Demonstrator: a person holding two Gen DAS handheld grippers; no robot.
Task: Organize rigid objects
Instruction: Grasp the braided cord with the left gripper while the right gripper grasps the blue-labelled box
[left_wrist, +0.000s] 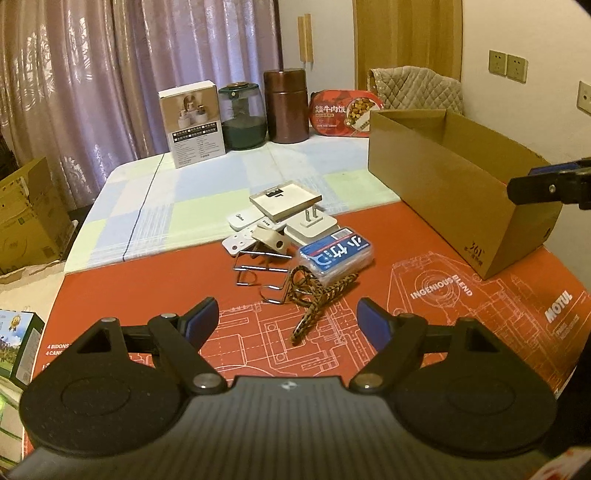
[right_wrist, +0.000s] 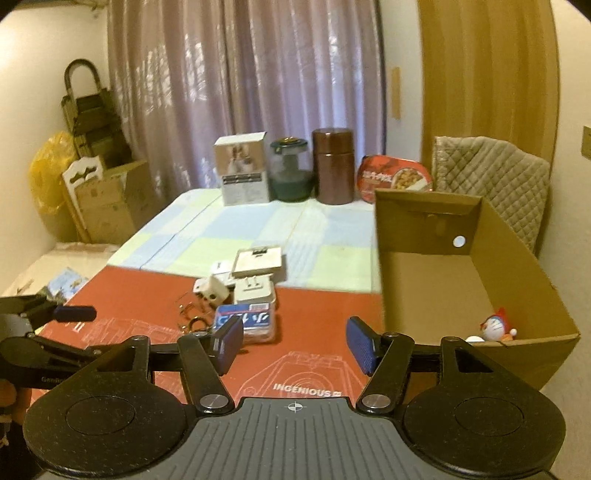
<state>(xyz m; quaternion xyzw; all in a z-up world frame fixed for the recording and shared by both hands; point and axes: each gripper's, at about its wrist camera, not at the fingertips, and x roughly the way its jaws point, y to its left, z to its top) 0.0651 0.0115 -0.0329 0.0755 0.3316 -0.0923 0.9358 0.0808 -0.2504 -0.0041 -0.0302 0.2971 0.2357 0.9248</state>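
A pile of small objects lies mid-table on the red mat (left_wrist: 424, 240): a flat white-and-tan box (left_wrist: 284, 198), a white plug adapter (left_wrist: 312, 226), a white remote (left_wrist: 242, 218), a blue card pack (left_wrist: 335, 254), wire hooks (left_wrist: 258, 271) and a patterned cord (left_wrist: 321, 299). My left gripper (left_wrist: 286, 323) hovers open just short of the cord, with nothing between its pads. The right gripper (right_wrist: 293, 343) is open and empty, between the card pack (right_wrist: 245, 321) and the open cardboard box (right_wrist: 532, 269). A small Doraemon figure (right_wrist: 495, 326) lies inside that box.
At the table's far edge stand a white product box (left_wrist: 192, 123), a green glass jar (left_wrist: 242, 116), a brown canister (left_wrist: 285, 107) and a red food tray (left_wrist: 345, 112). A quilted chair back (right_wrist: 491, 173) is behind the cardboard box. Cartons (right_wrist: 107, 206) sit on the floor at the left.
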